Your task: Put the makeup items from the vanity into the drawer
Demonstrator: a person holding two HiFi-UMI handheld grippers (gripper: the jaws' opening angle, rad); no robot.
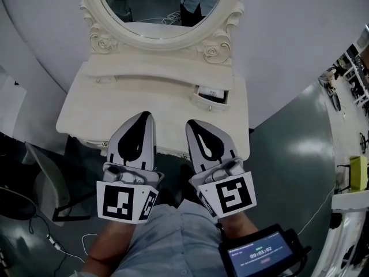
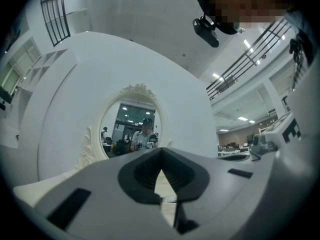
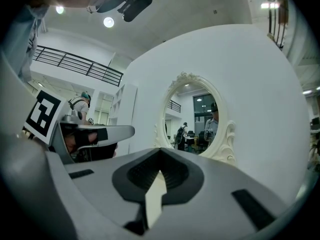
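Grey-green floor [image 1: 288, 137] and a curved white backdrop wall [image 1: 300, 33] are seen around a cream vanity [image 1: 86, 105], on which an oval mirror [image 1: 155, 4] in a carved frame is mounted. Both grippers are held side by side over the vanity's front edge, pointed toward the mirror.

The left gripper [image 1: 144, 115] is seen with its jaws brought fully together, and nothing is gripped between them; only a pale sliver of the vanity top is visible through the notch behind the fingers [image 2: 145, 171]. The right gripper [image 1: 193, 123] is likewise closed tight on nothing, as its own view shows [image 3: 159, 161].

Ahead of the right gripper's fingertips and slightly to their right, a small drawer [image 1: 210, 101] in the raised back shelf is pulled open. Inside it a dark item with a pale label [image 1: 211, 92] is lying; what it is cannot be made out. The drawer is well apart from both sets of fingers. Beyond the fingertips the mirror is seen again in the left gripper view [image 2: 132, 124] and the right gripper view [image 3: 197, 114], with a person reflected in it.
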